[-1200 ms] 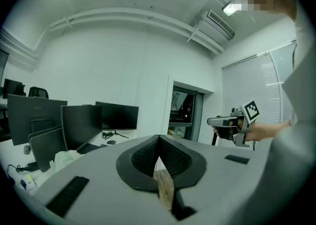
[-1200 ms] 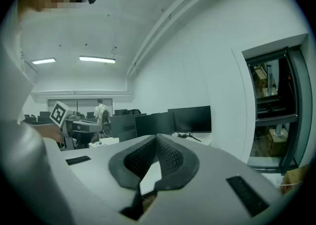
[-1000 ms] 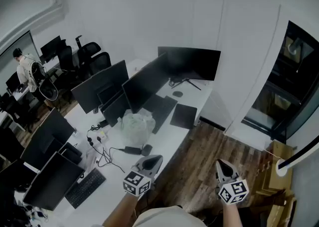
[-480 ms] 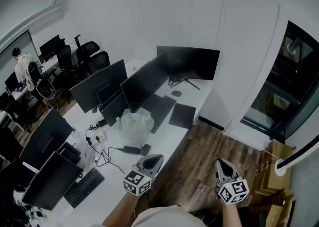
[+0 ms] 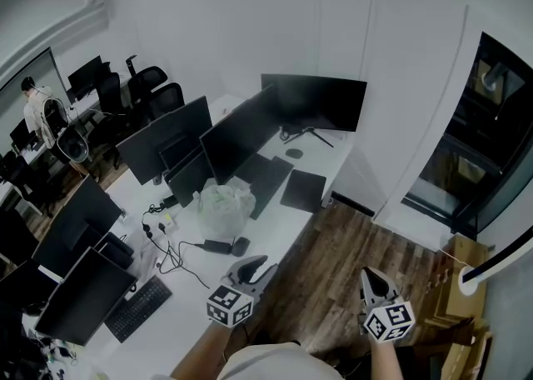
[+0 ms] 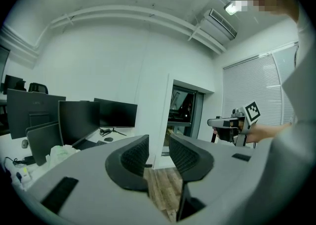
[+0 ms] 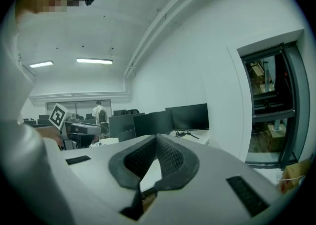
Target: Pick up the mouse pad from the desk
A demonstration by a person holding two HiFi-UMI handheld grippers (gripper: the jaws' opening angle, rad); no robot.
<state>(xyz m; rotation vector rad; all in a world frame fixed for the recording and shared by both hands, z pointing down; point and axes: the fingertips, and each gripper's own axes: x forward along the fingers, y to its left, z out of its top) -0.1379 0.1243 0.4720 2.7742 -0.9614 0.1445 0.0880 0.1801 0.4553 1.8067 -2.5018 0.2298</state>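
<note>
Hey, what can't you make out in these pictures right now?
Mouse pad: head view, too small to judge its edges or thickness.
Mouse pad, right gripper view: not seen, the right tool blocks the desk top.
Small items beside the cables: head view, too small to name.

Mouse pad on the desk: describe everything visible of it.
The mouse pad is a thin, dark, plain rectangle, matte-looking, lying flat on the white desk near the edge facing the wooden floor, in front of the end monitor. A longer dark slab lies beside it. Nothing rests on it.
</note>
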